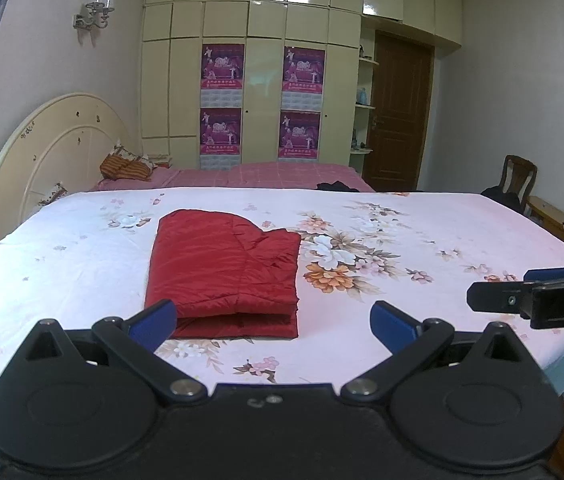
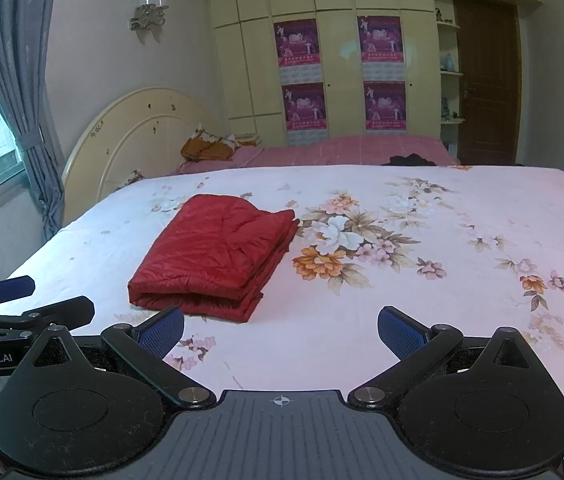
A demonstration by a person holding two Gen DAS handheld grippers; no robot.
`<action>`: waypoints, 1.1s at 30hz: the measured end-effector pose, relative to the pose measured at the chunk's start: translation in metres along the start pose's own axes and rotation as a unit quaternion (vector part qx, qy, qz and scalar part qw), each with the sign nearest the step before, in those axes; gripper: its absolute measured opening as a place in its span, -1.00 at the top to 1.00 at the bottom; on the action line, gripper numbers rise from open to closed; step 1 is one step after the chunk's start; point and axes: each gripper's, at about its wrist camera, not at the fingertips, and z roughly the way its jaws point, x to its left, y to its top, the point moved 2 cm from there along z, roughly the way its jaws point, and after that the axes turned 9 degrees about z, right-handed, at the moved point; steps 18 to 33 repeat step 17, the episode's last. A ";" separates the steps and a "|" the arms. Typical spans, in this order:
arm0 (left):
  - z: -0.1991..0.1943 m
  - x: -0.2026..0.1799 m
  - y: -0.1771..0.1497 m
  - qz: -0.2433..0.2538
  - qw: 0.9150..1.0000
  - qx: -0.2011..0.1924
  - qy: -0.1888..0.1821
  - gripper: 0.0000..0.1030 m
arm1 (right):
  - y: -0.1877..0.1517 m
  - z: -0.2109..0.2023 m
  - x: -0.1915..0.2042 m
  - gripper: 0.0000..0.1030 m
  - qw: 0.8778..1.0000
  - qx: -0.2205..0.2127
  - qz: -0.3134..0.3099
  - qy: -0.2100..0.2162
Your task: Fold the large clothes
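Observation:
A red quilted garment [image 1: 223, 272] lies folded into a thick rectangle on the white floral bedspread [image 1: 422, 232]. It also shows in the right wrist view [image 2: 213, 256], left of centre. My left gripper [image 1: 273, 324] is open and empty, held back just above the near edge of the bed, right in front of the garment's near fold. My right gripper [image 2: 280, 334] is open and empty, to the right of the garment near the bed's front edge. Each gripper shows at the side of the other's view.
A second bed with a pink cover [image 1: 265, 174] and a cream headboard [image 1: 53, 152] stands behind. A wardrobe wall [image 1: 261, 80], a brown door [image 1: 400, 108] and a chair [image 1: 516, 178] are at the back. Curtains [image 2: 13, 92] hang at the left.

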 end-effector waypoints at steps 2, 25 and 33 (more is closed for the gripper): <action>0.000 0.000 0.000 0.000 1.000 0.000 0.000 -1.00 | 0.000 0.000 0.000 -0.98 1.000 0.000 0.000 -0.001; 0.001 0.007 0.002 -0.006 1.000 -0.008 -0.006 -1.00 | 0.001 0.000 0.000 -0.98 1.000 0.000 -0.005 0.004; 0.001 0.007 0.002 -0.006 1.000 -0.008 -0.006 -1.00 | 0.001 0.000 0.000 -0.98 1.000 0.000 -0.005 0.004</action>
